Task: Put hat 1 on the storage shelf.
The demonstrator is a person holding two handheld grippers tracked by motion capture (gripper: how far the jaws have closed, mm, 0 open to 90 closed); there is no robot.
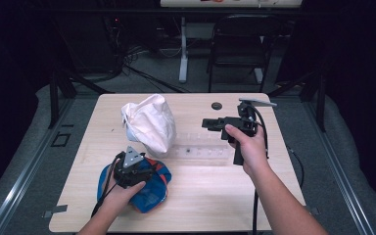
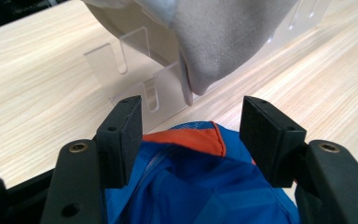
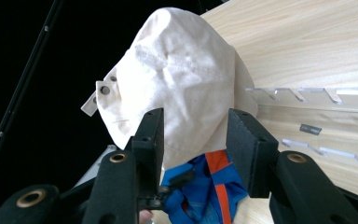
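**Left gripper over the blue cap, right gripper held off the table**

Nearest the person, the left gripper [image 1: 136,172] sits on top of the blue cap [image 1: 149,192], which lies on the wooden table [image 1: 210,196] close to its near edge, left of the middle. The left hand [image 1: 120,193] wraps the gripper from behind. In the left gripper view the two jaws stand spread, one on either side of the cap's blue and orange fabric [image 2: 191,172]; the cloth bulges up between the pads [image 2: 123,135] and reaches the left pad, while a clear gap remains at the right one, so nothing is pinched.

Just beyond the cap stands the white cap [image 1: 149,122], propped upright on a clear acrylic rack [image 1: 205,149] that runs flat across the middle of the table. The white cap's lower edge hangs just beyond the blue cap's far rim; whether they touch cannot be told.

To the right, the right gripper [image 1: 210,123] is held in the right hand [image 1: 248,149] above the table, well apart from both caps and pointing left toward them. In the right gripper view its jaws are spread with nothing between them, and the white cap [image 3: 177,88] and a bit of the blue cap [image 3: 200,191] lie farther off.

At the far edge of the table lies a small dark disc [image 1: 217,105]. Beyond the table stands a black folding chair [image 1: 240,44].
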